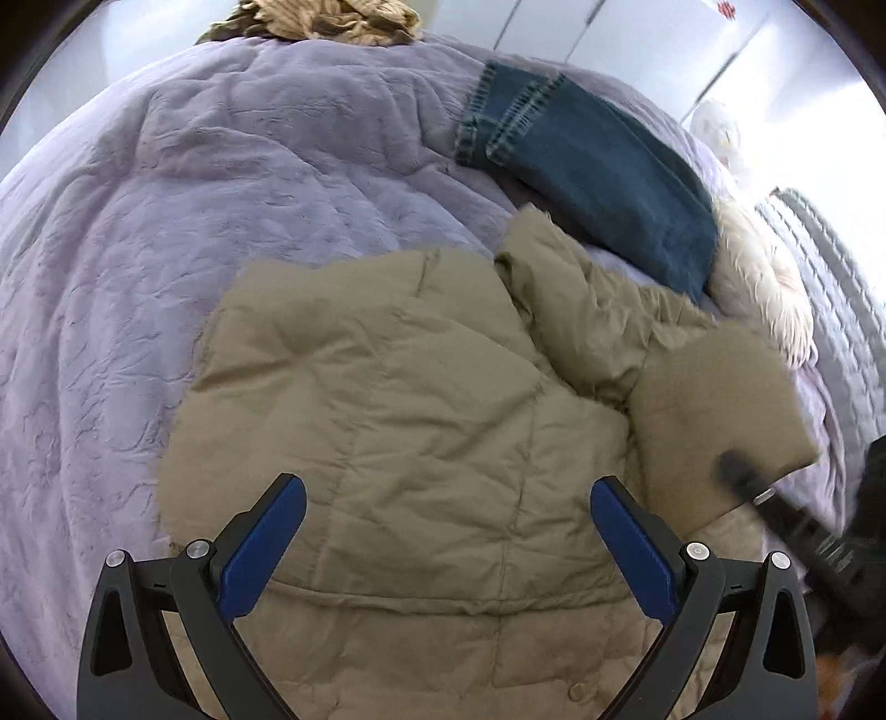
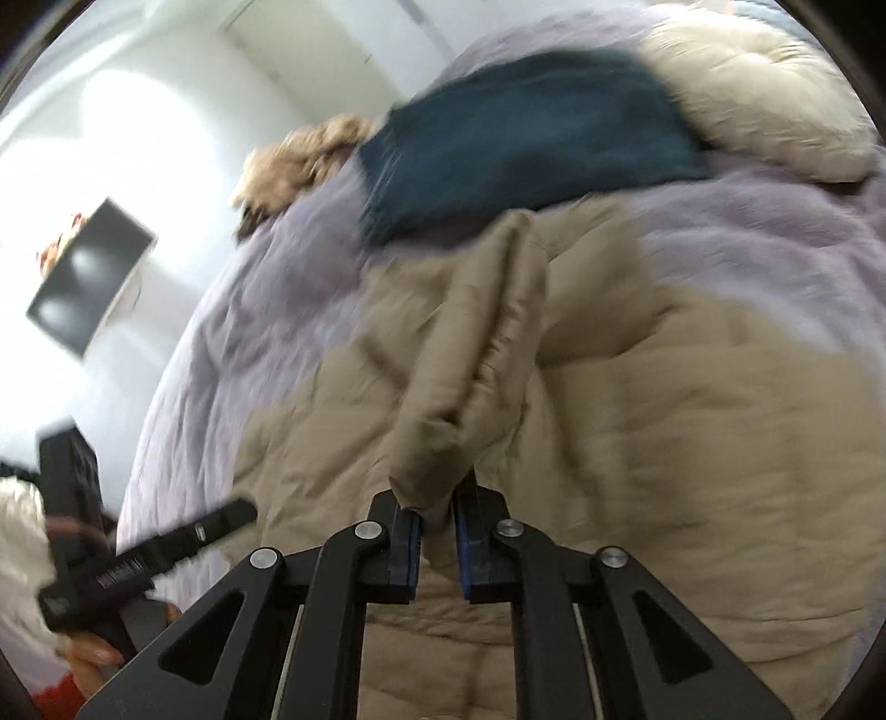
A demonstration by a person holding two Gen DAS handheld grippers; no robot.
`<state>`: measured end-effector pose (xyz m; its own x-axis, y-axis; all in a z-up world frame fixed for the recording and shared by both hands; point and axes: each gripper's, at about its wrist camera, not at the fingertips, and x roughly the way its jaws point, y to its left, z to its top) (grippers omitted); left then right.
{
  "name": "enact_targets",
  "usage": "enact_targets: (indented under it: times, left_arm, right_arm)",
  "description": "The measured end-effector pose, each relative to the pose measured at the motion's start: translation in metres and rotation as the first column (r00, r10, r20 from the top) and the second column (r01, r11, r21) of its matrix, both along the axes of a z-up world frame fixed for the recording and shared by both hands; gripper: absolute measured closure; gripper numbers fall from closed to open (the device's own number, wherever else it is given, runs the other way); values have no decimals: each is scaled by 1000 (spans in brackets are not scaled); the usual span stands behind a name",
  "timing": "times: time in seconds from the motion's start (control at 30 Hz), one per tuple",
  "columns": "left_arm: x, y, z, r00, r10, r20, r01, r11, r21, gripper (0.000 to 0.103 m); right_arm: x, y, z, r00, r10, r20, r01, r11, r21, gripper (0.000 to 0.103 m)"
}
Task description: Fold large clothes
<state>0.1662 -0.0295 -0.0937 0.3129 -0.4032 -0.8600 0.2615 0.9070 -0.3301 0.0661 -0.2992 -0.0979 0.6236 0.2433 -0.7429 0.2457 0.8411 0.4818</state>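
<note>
a bed with a lavender quilted cover (image 1: 183, 232) is filling most of both views, its surface lying rumpled and wide. on the near part of it a big tan padded jacket (image 1: 421, 399) is lying spread out, its quilted panels creased, with one sleeve (image 2: 470, 354) being lifted up off the body of the jacket in a long bunched fold. beyond the jacket a folded pair of dark blue jeans (image 1: 598, 183) is resting on the cover, its stitched hems pointing toward the far side of the bed, and just beside the jeans a cream fluffy garment (image 1: 764, 282) is lying at the bed's edge. at the far end of the bed a tan shaggy item (image 1: 332, 19) is sitting half out of view. the right gripper (image 2: 437, 531) is showing its jaws drawn nearly together and pinching the cuff end of the sleeve, the tan cloth standing up between the blue pads; the left wrist view is showing the same gripper as a blurred dark bar at the sleeve's corner. the left gripper (image 1: 448, 498) is hanging over the jacket's lower body with its jaws standing wide apart and nothing between them.
</note>
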Motion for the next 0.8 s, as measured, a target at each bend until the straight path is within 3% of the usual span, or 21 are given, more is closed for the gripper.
enact_targets:
  times: [0.13,0.2,0.23,0.33,0.43,0.53,0.63,0.7,0.77,0.8]
  left_arm:
    - [2,6,7,999,9,32,-8,1000,-20,0]
    - [4,7,9,1000,0,16,1,998,-62,0]
    - [5,6,8,1000,-12,-1,12,996,-84,0]
    - [6,-5,3,998,-55,-16,53,994,-94,0]
    - [8,-20,-9,996,-86,-27,84,995,-63,0]
    - [7,-32,-20,991,-121,-58,117,990,-77,0]
    - [6,-44,-28,988,-140,-64,136,988,-73,0]
    - [6,-53,-32,987,-147,-64,142,987,-73,1]
    - [6,-64,-35,985,-158,-70,152,985,-84,11]
    - [7,-67,-37,983,-164,-80,157,984,-88,22]
  right_arm:
    - [17,31,-27,990,96,-105,-94,995,26,85]
    - [18,38,-38,980,130,-152,-123,991,56,71]
    - [14,37,-39,980,133,-150,-122,989,78,69]
    - [-7,23,-36,982,108,-152,-94,991,99,60]
    - [-40,-11,-34,983,41,-177,-21,993,113,59]
    - [-83,-55,-41,969,-62,-239,99,984,147,59]
    - [-125,-99,-56,936,-196,-291,267,937,226,59]
    - [-144,-120,-64,906,-297,-302,379,885,269,59]
    - [-164,-142,-73,870,-397,-292,483,807,340,59]
    - [-169,-148,-77,855,-429,-292,514,775,367,59]
